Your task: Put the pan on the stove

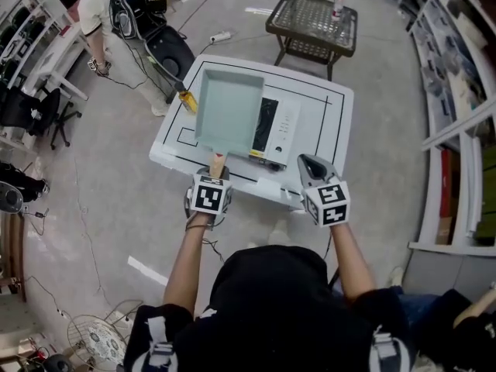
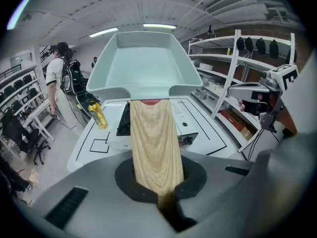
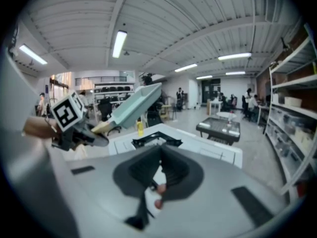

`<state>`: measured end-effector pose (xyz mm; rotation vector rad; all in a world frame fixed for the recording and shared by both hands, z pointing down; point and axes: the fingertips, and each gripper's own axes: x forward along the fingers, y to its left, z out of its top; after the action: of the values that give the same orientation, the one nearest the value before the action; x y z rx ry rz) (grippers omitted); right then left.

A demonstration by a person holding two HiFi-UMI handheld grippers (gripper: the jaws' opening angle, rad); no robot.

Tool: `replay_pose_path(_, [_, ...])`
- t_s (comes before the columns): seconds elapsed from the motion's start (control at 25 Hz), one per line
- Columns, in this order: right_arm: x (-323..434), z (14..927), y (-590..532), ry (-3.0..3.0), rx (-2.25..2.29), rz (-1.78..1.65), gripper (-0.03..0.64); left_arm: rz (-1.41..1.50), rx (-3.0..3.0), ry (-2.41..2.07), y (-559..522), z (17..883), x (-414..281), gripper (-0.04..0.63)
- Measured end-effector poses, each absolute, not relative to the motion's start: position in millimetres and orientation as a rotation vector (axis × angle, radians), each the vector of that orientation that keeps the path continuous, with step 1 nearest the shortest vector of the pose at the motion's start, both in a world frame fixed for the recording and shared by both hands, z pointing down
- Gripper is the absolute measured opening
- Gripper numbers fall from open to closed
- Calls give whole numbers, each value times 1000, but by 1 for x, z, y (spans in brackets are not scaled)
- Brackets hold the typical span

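Note:
A pale teal rectangular pan (image 1: pixel 229 111) with a wooden handle (image 1: pixel 218 163) hangs in the air over the left part of the white table (image 1: pixel 329 134). My left gripper (image 1: pixel 216 177) is shut on that handle (image 2: pixel 154 148), and the pan (image 2: pixel 143 63) fills the left gripper view above the jaws (image 2: pixel 166 202). The right gripper view shows the pan (image 3: pixel 136 105) tilted up, clear of the tabletop. The white stove (image 1: pixel 280 129) with its black burner (image 3: pixel 156 140) lies just right of the pan. My right gripper (image 1: pixel 310 165) hovers at the table's near edge, shut (image 3: pixel 158 177) and empty.
A yellow bottle (image 1: pixel 187 99) stands at the table's left edge, close to the pan (image 2: pixel 97 115). Beyond the table stands a wire-top side table (image 1: pixel 314 22). A person (image 1: pixel 97 22) stands at the far left, and shelves (image 1: pixel 457 91) line the right side.

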<state>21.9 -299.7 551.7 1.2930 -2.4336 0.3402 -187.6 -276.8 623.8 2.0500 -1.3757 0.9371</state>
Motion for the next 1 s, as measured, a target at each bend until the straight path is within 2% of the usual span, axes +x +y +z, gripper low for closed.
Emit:
replay_pose_path(0.32, [20, 571, -309, -2412, 1231, 348, 35, 1098, 1929, -1306, -298, 665, -195, 29])
replay_pose_path(1.0, [30, 600, -322, -2358, 1199, 429, 35, 1173, 1883, -1165, -339, 712, -181, 29])
